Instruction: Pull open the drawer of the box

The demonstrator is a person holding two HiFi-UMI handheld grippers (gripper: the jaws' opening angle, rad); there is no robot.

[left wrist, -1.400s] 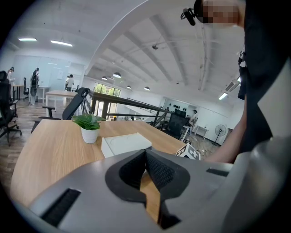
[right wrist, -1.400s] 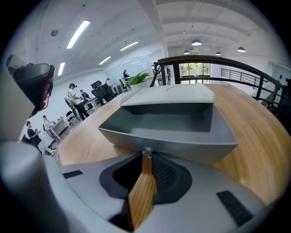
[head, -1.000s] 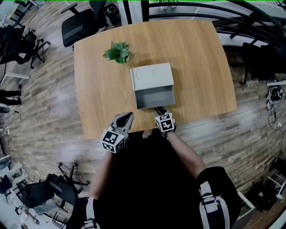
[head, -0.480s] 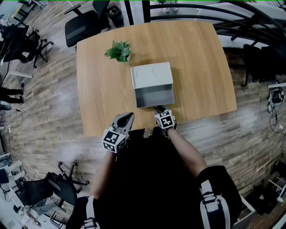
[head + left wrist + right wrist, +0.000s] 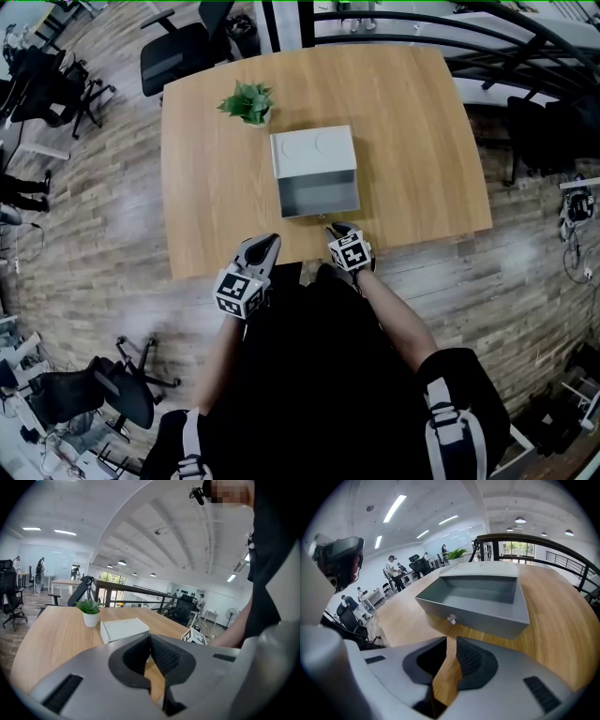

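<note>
A pale grey box (image 5: 313,152) stands mid-table, its grey drawer (image 5: 319,197) pulled out toward me and empty. In the right gripper view the drawer (image 5: 483,603) fills the middle, with a small knob (image 5: 451,618) on its front. My right gripper (image 5: 334,228) sits just short of that front; its jaws (image 5: 451,641) stand slightly apart, the knob beyond them and clear of both. My left gripper (image 5: 269,241) hovers at the table's near edge, left of the drawer, with its jaws (image 5: 150,639) closed on nothing. The box (image 5: 124,628) shows ahead of it.
A small potted plant (image 5: 248,101) stands on the wooden table (image 5: 216,187) behind and left of the box; it also shows as the plant (image 5: 89,611) in the left gripper view. Office chairs (image 5: 178,52) and a black railing (image 5: 506,56) lie beyond the far edge.
The right gripper has drawn back a little from the drawer front, leaving a small gap. The drawer stays pulled out. The left gripper has hardly moved.
</note>
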